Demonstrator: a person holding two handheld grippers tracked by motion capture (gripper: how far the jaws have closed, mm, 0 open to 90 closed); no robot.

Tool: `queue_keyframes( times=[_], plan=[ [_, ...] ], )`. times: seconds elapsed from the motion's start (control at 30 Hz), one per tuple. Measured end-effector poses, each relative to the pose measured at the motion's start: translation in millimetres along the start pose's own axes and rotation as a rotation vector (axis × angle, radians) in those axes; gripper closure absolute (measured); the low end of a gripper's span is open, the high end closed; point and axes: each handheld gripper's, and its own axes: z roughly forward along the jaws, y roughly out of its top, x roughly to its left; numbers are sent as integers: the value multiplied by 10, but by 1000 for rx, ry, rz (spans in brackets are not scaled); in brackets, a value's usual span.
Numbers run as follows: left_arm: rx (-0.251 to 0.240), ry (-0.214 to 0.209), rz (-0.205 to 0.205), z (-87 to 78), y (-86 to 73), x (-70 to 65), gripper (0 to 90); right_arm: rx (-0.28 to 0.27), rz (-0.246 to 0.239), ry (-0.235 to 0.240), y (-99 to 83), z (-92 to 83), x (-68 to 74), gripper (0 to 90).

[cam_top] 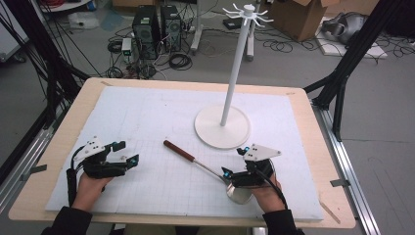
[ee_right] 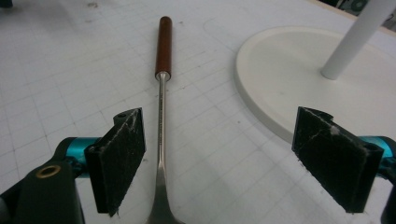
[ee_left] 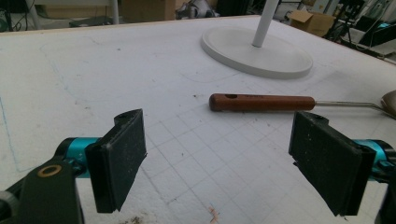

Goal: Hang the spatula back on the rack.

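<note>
White gridded mat [cam_top: 147, 122] covers most of the wooden table [cam_top: 68, 127], bare wood strip all round. Left half of mat is open, nothing between left gripper [cam_top: 125, 154] and the ladle handle. White stand [cam_top: 222, 127] takes the far-centre right: round base on the mat, thin pole up to a hook crown. Near mat edge sits just below both hands.

Ladle [cam_top: 195, 161] lies flat on the mat, diagonal, brown wooden handle pointing far-left, steel shaft running back to the bowl at the near right, bowl tucked under the right gripper [cam_top: 234, 163].

Right gripper view: jaws spread wide, released, shaft [ee_right: 161, 121] passes between them nearer the left pad, no contact; stand base just beside the right pad.

Left gripper view: jaws wide apart, holding nothing; handle [ee_left: 261, 102] lies crosswise just beyond the pads, apart from them
</note>
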Motion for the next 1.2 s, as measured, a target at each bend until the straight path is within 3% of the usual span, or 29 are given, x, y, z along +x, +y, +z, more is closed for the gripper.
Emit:
queue_keyframes(
  times=[0.17,0.3,0.43,0.57,0.6,0.73,0.83,0.87,0.93,1.0,1.1,1.2],
  plan=[
    [7,9,-7,-1,-3,2,194,47,-14,36,71,147,74,166],
    [17,7,-1,19,5,-27,193,97,-53,70,127,273,137,167],
    [21,4,0,44,10,-47,194,109,-54,96,154,347,153,167],
    [35,-6,-9,110,1,-54,198,173,-57,125,177,480,173,181],
    [37,-12,-13,135,0,-67,200,222,-70,137,185,553,190,262],
    [44,-18,-6,160,4,-89,211,300,-98,146,196,665,214,364],
    [44,-22,-3,171,13,-107,213,324,-99,155,190,708,222,414],
    [41,-26,-5,180,14,-118,214,345,-105,151,188,727,227,489],
    [44,-25,-3,183,14,-121,215,352,-102,152,189,733,232,511],
    [48,-26,2,195,14,-128,215,351,-118,150,203,746,247,624],
    [44,-31,-5,207,12,-135,216,354,-118,152,208,756,251,690],
    [51,-38,-3,215,15,-139,215,367,-78,158,218,770,238,814]
  ],
)
